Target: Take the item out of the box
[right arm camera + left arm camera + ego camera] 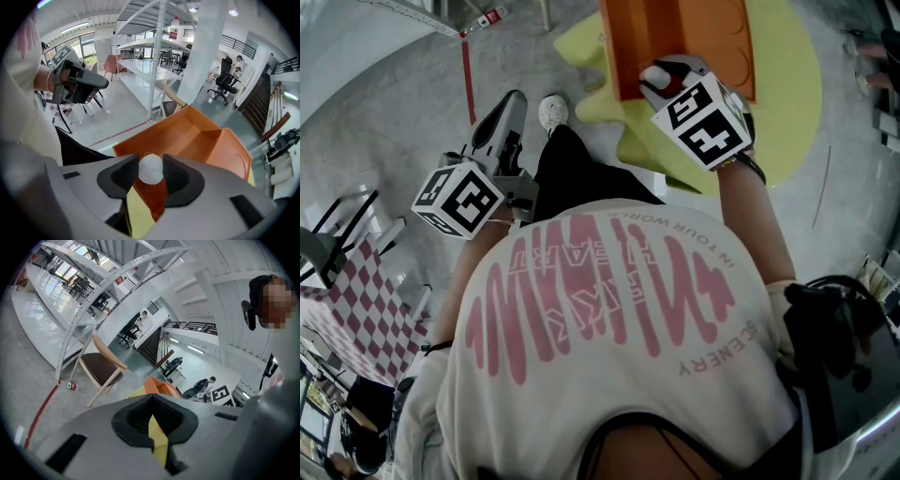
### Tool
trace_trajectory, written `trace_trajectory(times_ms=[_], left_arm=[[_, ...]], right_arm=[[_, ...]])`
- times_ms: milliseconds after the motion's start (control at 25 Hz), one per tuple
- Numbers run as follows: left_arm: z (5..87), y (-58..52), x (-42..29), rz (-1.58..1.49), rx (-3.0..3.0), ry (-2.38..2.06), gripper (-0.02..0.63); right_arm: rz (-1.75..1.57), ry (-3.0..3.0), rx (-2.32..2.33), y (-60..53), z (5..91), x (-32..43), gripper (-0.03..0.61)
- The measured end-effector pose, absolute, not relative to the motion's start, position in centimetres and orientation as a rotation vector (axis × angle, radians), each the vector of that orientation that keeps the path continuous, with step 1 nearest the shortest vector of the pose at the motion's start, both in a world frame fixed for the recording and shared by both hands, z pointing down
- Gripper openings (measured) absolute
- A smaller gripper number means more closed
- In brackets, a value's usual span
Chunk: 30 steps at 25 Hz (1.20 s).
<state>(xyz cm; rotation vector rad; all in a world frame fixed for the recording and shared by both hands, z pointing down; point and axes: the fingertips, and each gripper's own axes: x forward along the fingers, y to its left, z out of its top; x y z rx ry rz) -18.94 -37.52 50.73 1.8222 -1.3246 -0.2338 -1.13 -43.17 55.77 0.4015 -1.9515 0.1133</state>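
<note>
Small white round ball (151, 168): sits between the two dark pads of the right gripper (151, 175). Both pads look pressed against its sides, so I read this as a grip, jaws set fairly wide around it. A thin loop or thread shows just above the ball; too small to identify.

Position of ball: at the near edge of the open orange cardboard box (201, 136), seen against the box's inner floor. The head view agrees, with the ball (653, 76) at the box's near edge (675, 28). Cannot tell whether it rests on the floor or is lifted clear of it.

Box: flaps open, rest of the interior bare as far as the right gripper view shows. It stands on a yellow-green tabletop (787, 84).

Right gripper tilts steeply down into the box from the near side.

Left gripper (151, 416): jaws drawn together, only a narrow slit between them, nothing held. It is held off to the person's left, well apart from the box, above the grey floor.

Progress, as judged: reach and grasp appear done. Still left is lifting the ball over the near rim and carrying it clear of the box. The round shape may slip between the pads during the lift.
</note>
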Motion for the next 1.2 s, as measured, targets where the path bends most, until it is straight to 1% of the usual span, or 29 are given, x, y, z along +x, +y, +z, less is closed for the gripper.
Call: trace_trajectory(times_ms=[720, 1200], left_arm=[[50.4, -36.6, -19.0, -0.243, 1.834, -1.323, 0.008], [47.7, -35.5, -19.0, -0.272, 1.879, -1.335, 0.008]], right_arm=[[0.14, -1.961, 0.441, -43.5, 55.4, -1.3, 0.147], [0.193, -2.019, 0.544, -43.5, 52.9, -1.5, 0.146]])
